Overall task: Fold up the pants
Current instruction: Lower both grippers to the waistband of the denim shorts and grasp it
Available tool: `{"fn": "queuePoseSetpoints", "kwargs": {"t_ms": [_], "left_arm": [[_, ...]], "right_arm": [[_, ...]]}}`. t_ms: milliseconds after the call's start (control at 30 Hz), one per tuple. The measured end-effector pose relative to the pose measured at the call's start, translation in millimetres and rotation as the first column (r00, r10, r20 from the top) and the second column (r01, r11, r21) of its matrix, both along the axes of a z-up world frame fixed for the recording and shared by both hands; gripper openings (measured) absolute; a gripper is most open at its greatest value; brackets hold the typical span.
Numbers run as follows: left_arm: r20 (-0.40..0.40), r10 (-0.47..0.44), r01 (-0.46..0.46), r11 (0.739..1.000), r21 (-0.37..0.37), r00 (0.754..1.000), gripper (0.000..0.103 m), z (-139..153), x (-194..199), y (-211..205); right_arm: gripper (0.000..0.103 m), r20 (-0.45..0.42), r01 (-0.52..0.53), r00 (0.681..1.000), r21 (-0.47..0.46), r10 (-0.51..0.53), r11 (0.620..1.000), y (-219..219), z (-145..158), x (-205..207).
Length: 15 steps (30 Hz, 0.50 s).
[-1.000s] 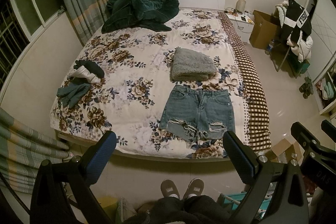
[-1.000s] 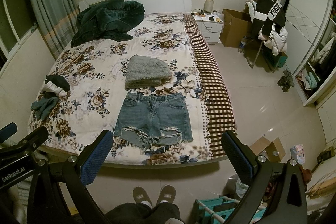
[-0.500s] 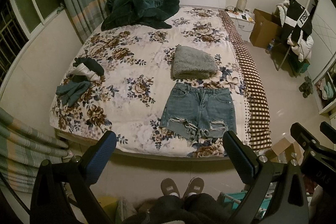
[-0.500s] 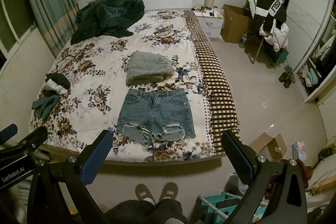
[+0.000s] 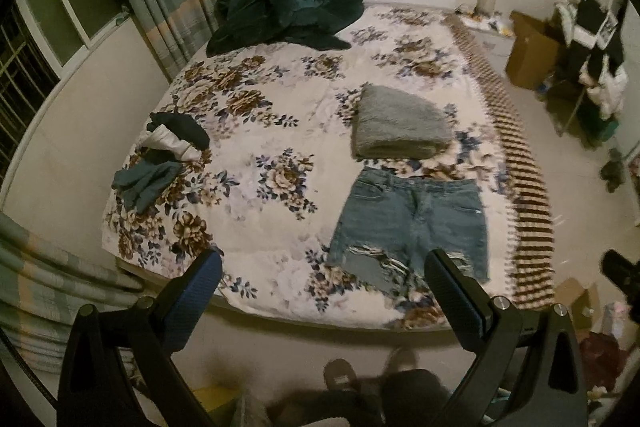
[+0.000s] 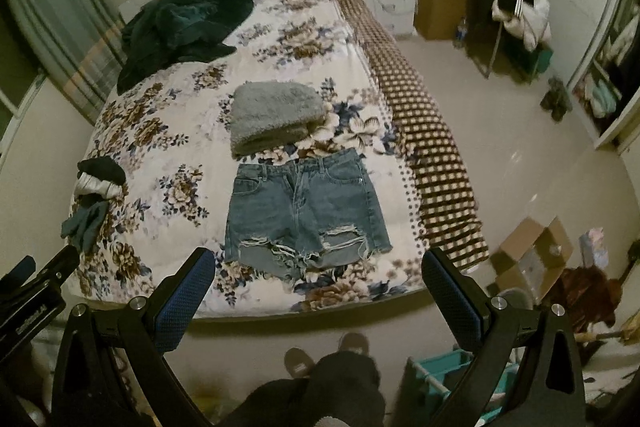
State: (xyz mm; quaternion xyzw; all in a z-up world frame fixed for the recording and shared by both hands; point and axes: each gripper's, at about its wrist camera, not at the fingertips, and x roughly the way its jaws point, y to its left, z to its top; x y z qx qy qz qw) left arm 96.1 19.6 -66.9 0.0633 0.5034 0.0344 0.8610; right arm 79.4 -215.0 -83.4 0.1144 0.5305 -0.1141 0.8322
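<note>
Motion blur smears the checkered blanket [image 5: 528,187] and nightstand [image 5: 486,27] clutter — unreadable; left gripper's finger [image 5: 452,291] hides part of the denim shorts' [image 5: 412,223] hem — rt leg.

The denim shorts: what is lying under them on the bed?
The denim shorts lie flat on the floral bedspread, which shows all around them. The folded grey blanket sits just beyond the waistband. Whatever is directly beneath the fabric is covered.

Dim warm indoor light, motion blur, heavy fisheye edge distortion.
</note>
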Motion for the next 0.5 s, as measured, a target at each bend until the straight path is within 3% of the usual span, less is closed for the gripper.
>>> {"fn": "queuePoseSetpoints", "kwargs": {"t_ms": [333,500], "left_arm": [[-0.147,0.075,-0.064,0.995,0.078,0.986,0.103,-127.3,59.6,-91.5],[-0.238,0.077,-0.06,0.995,0.075,0.968,0.103,-222.7,92.1,-186.7]], "right_arm": [[0.103,-0.138,0.008,0.99,0.083,0.003,0.996,-144.8,-137.8,127.8],[0.103,-0.215,-0.064,0.973,0.082,0.08,0.995,-229.0,-221.5,197.7]]}}
